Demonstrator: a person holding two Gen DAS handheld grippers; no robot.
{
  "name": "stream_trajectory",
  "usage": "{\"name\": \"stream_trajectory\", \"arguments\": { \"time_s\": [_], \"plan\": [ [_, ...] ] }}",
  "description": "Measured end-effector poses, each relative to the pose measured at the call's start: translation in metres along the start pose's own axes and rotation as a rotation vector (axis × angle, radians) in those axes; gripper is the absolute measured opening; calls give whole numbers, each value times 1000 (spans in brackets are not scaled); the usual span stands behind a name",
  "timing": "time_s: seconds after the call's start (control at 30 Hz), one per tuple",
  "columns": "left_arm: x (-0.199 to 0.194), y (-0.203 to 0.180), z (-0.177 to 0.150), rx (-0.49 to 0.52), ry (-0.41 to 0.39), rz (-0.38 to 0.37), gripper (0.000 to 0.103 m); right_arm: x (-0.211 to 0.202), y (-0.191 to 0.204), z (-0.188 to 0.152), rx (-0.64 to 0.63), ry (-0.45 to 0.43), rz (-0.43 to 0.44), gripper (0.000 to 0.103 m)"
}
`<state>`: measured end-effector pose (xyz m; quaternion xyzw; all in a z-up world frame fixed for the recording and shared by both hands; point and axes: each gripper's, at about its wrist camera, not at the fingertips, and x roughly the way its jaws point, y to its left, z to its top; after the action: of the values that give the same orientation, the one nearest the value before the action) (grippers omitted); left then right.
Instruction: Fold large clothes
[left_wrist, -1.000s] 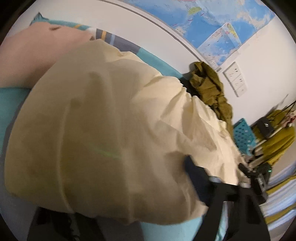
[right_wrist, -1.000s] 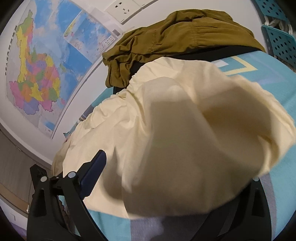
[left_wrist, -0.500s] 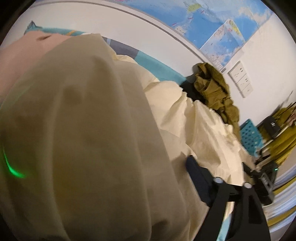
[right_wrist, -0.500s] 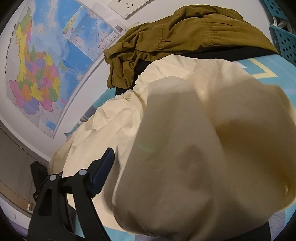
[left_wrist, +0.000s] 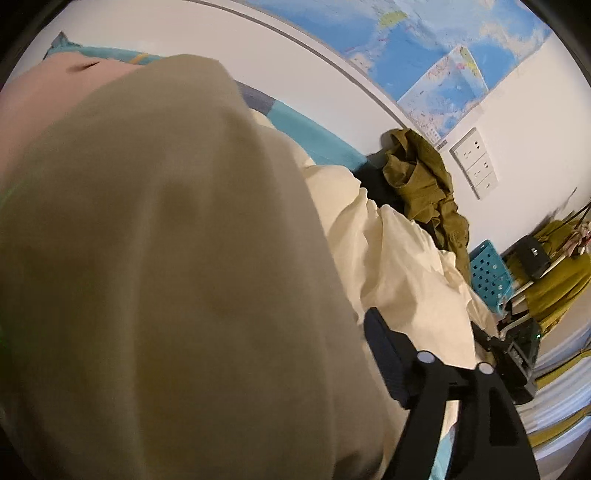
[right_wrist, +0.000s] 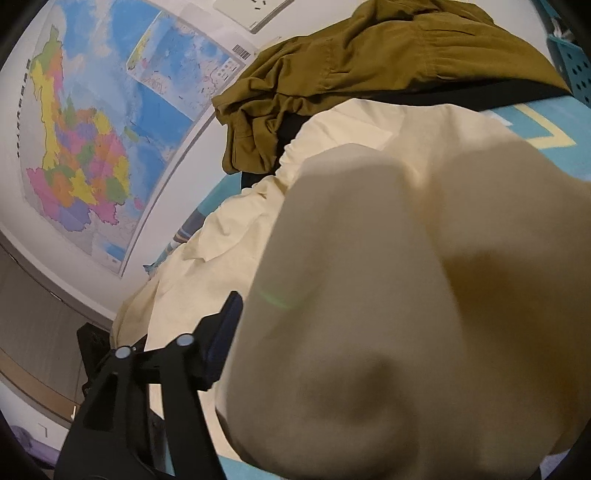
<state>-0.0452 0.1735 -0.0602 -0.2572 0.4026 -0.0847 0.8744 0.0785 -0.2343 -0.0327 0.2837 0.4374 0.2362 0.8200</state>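
The cream garment (left_wrist: 399, 258) lies on the bed (left_wrist: 314, 133), spread in loose wrinkles. At each end, a part of it is lifted and bulges close in front of the camera. No neat fold with straight edges is visible, so the folding seems to be at an early or middle step: the two ends are raised, probably to be brought over the middle part. The flattening and the further folds are left to do.

The left tongs (left_wrist: 295, 321) have just been opening and the right tongs (right_wrist: 295, 299) have just been closing. In both views the cloth is between the jaws, but only one finger (left_wrist: 388, 362) of each pair shows. It cannot be told whether the pads press the cloth or only stand around it.

The long axis of the garment seems to run along the bed, about parallel to the wall with the map (right_wrist: 92, 147), from one hand to the other. Its gathered edge points to the wall side, where it lies just beside the olive garment (left_wrist: 424, 177), which is crumpled and untouched.
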Motion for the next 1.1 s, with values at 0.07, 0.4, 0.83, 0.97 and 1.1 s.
{"name": "stream_trajectory", "arguments": {
  "time_s": [0.07, 0.4, 0.83, 0.97, 1.1],
  "plan": [
    [3, -7, 0, 33, 3, 38, 75, 4, 4, 1, -16, -3, -22, 65],
    [0, -4, 1, 16, 21, 45, 36, 6, -1, 2, -3, 28, -18, 44],
    [-18, -3, 4, -1, 24, 7, 19, -7, 16, 4, -32, 47, 20, 24],
    [-39, 3, -1, 4, 42, -60, 23, -22, 24, -1, -62, 60, 64, 27],
    [-25, 21, -1, -29, 91, -50, 45, -4, 6, -6, 8, 121, 25, 53]
  ]
}}
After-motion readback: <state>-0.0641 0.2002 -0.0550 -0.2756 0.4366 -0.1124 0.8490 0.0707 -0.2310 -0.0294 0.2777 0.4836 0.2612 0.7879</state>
